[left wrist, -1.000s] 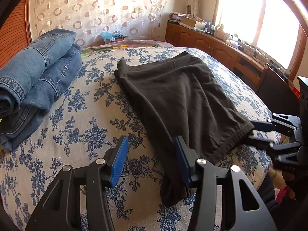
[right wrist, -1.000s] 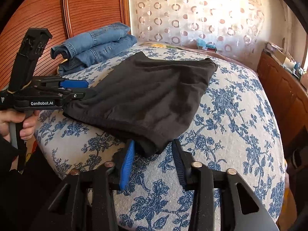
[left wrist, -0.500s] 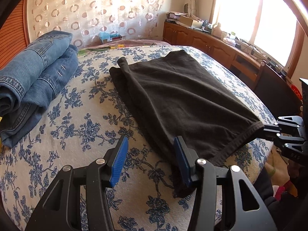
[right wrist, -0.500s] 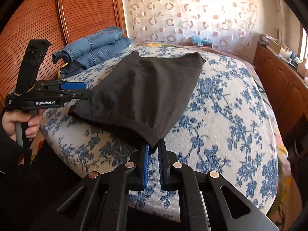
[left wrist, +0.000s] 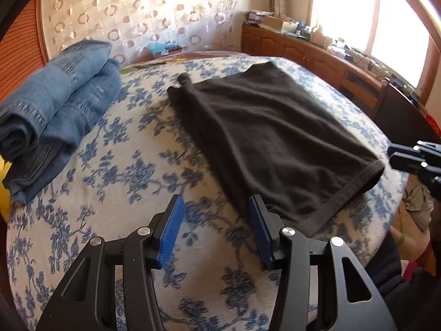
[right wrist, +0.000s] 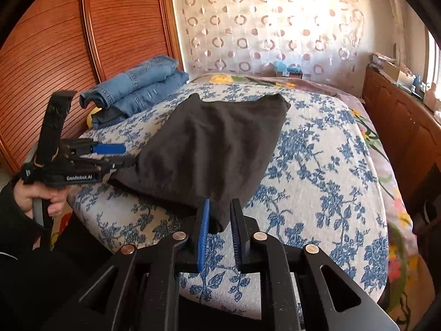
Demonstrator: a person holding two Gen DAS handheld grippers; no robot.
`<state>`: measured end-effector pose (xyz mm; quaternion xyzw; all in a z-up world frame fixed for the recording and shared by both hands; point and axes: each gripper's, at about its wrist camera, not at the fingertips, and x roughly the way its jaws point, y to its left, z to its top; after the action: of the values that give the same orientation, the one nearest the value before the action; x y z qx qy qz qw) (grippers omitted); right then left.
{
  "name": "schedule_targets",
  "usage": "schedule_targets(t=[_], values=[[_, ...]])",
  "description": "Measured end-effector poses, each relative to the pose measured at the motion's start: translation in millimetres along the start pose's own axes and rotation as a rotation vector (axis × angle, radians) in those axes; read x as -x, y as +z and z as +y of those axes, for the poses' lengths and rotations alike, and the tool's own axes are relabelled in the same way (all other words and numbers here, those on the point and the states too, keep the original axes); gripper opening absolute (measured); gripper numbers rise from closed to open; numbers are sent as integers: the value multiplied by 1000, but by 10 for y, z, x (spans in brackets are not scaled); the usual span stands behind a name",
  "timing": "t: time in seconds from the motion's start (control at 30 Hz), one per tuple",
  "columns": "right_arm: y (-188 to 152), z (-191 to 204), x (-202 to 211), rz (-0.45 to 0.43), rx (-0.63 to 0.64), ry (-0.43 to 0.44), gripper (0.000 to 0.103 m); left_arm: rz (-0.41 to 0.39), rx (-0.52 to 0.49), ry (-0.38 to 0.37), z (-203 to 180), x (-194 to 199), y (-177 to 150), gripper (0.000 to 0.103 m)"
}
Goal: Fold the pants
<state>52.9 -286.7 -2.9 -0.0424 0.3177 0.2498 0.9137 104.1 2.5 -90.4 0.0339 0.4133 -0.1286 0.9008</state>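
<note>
Since the frame 0.5 s back the black pants have been dragged further onto the bed, so their near hem now lies on the spread rather than over the edge, and the right gripper, then clamped tight, shows a small gap btwn its blue pads w/ the pants' corner in that gap; can't tell if it actually pinches the cloth. Left gripper is spread wide, holding nothing, its right pad just beside the pants' near-left edge, not on it. Pants are folded flat, roughly mid-bed, lengthwise away from the cameras. Bed surface: cream spread w/ blue floral print, slightly blurred in the left wrist view. Folded blue jeans are stacked at the bed's far-left corner, well apart from the pants. Behind the bed a sheer curtain w/ ring pattern, sunlit; left of the bed a ribbed reddish wood panel; right of the bed a low wood cabinet w/ clutter on top under a bright window. Left hand grips its handle off the bed's near-left corner
</note>
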Motion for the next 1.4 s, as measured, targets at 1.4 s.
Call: schedule_targets(t=[1.4], values=[[-61,-26,-426,44,-68,-52,49,-21,5,-59,-201,147,-240,58]])
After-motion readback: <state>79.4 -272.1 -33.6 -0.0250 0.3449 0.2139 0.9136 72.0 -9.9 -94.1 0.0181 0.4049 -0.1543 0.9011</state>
